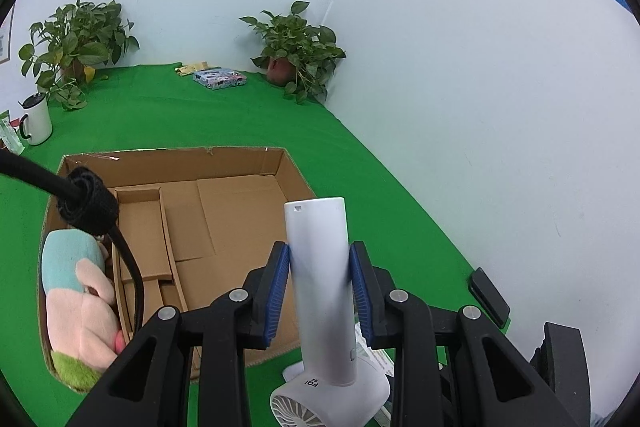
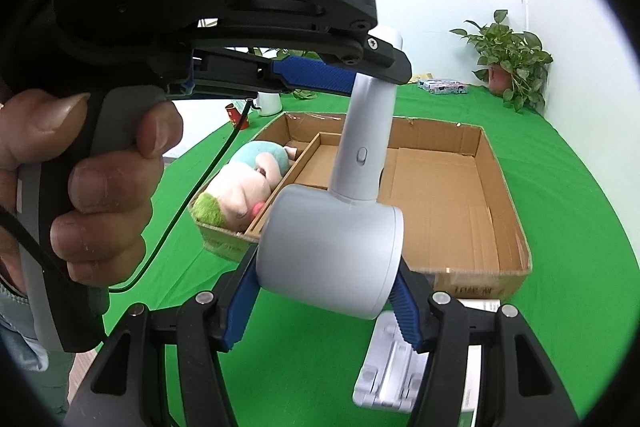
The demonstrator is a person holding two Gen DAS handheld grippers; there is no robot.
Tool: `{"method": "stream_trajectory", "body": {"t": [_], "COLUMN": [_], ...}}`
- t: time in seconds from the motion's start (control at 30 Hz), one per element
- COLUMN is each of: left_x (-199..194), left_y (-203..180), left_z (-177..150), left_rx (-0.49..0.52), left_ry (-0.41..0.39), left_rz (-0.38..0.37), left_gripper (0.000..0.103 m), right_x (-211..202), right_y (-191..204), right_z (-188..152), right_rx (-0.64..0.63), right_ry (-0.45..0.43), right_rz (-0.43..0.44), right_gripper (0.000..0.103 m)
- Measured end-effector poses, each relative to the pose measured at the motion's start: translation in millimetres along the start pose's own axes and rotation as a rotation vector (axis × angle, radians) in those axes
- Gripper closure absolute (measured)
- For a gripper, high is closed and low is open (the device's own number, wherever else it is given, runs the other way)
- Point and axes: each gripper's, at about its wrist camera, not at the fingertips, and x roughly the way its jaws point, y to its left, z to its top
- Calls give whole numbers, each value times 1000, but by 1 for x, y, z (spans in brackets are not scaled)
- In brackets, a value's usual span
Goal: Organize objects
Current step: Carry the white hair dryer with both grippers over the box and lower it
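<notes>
A white handheld fan [image 1: 320, 291] is held in the air in front of an open cardboard box [image 1: 224, 167]. My left gripper [image 1: 320, 287] is shut on the fan's handle, with the head pointing down. In the right wrist view the fan [image 2: 332, 247] has its round head between my right gripper's [image 2: 320, 303] blue pads [image 2: 240, 307], which close on it. The left gripper [image 2: 352, 75] grips the handle top there. A plush toy [image 1: 76, 299] lies in the box's left compartment, also in the right wrist view [image 2: 240, 187]. The box [image 2: 500, 227] has an empty large compartment.
Green cloth [image 1: 240, 115] covers the table. Two potted plants [image 1: 300, 51] [image 1: 76, 39], a white mug [image 1: 36, 119] and a small patterned box [image 1: 219, 78] stand at the back. A white plastic piece [image 2: 392, 363] lies on papers near me. A black object [image 1: 490, 295] lies by the wall.
</notes>
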Motion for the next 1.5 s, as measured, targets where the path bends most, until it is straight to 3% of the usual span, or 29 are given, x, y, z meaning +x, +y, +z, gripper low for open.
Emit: {"method": "stream_trajectory", "body": {"t": [0.33,0.63,0.93,1.17,1.33,1.5], "left_x": [60,144,191,191,151,104], "left_y": [83,143,165,158,139,131], "left_z": [37,19,-8,-18,-5,-15], "left_rx": [-120,-195,-219,-184,-111,-52], "left_ry": [101,247,355,357,250,176], "left_rz": [3,66,84,96,109,196], "left_gripper": [74,74,73,73,74,73], "right_x": [51,116,150,155,153,140], "right_y": [-8,-27,-41,-46,-47,-52], "right_z": [34,19,0,-11,-14,-16], "right_rx": [-5,59,93,133,145,141], "right_ry": [112,269,392,460,472,447], "right_rz": [44,125,175,217,232,248], "right_gripper": [44,44,44,44,42,42]}}
